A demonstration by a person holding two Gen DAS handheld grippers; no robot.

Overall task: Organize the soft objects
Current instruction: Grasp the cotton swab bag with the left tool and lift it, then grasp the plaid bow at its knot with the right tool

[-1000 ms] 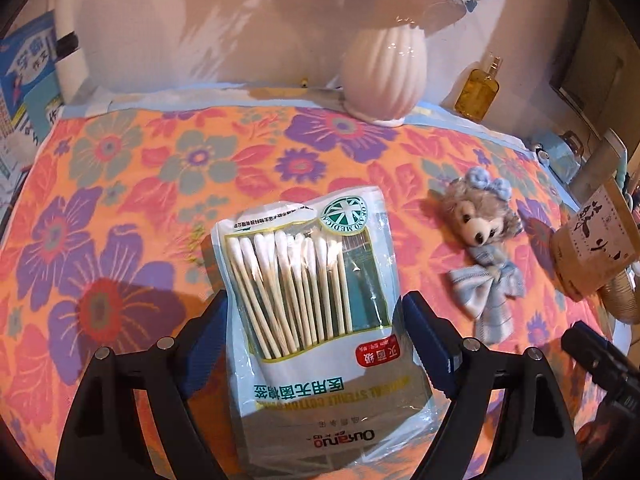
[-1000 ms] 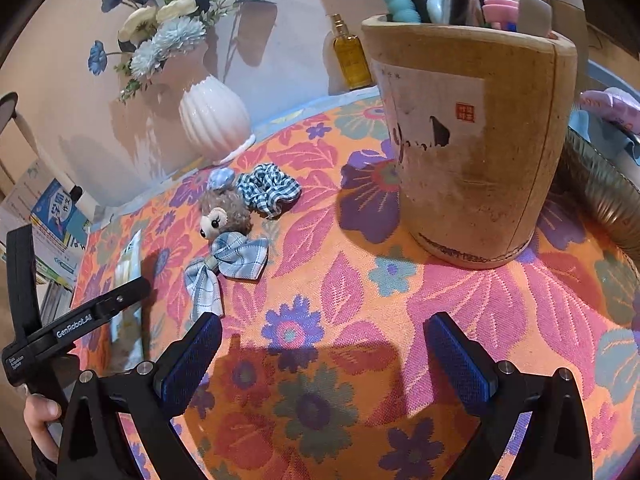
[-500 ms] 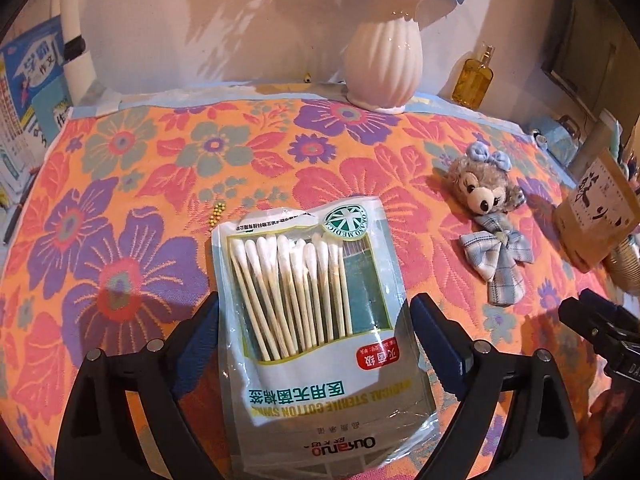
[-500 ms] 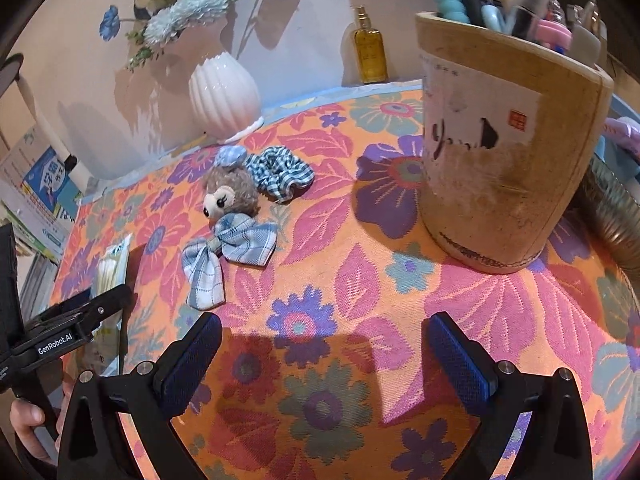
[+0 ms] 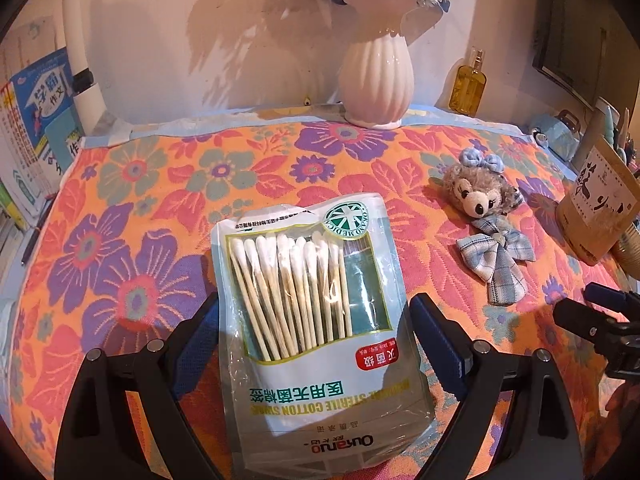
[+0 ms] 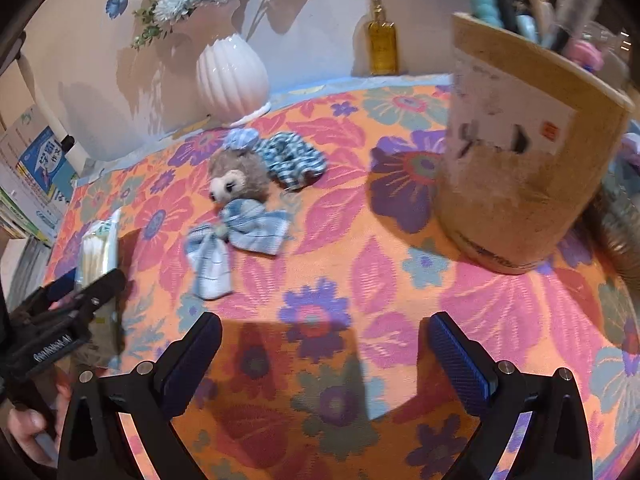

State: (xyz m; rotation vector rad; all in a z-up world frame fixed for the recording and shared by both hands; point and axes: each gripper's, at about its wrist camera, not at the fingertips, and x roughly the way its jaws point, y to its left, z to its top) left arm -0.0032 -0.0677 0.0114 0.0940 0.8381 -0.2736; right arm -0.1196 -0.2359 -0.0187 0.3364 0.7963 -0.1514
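Observation:
A clear bag of cotton swabs [image 5: 316, 312] lies on the floral cloth between the wide-open fingers of my left gripper [image 5: 316, 344]; neither pad presses it. The bag also shows edge-on in the right wrist view [image 6: 100, 248]. A small plush bear head with a blue bow [image 5: 478, 192] and a blue plaid bow [image 5: 498, 258] lie to the right. In the right wrist view the bear [image 6: 236, 178], the bow [image 6: 240, 236] and a plaid scrunchie [image 6: 290, 158] lie ahead to the left. My right gripper [image 6: 324, 356] is open and empty above bare cloth.
A white ribbed vase with flowers [image 5: 376, 76] and an amber bottle [image 5: 468, 84] stand at the back wall. A tall cork holder full of tools [image 6: 524, 168] stands at the right. Books [image 5: 36, 128] stand at the left edge.
My left gripper has pulled back and risen a little, so the swab bag sits lower between its fingers. My right gripper has swung left, bringing the bear and bow nearer the centre.

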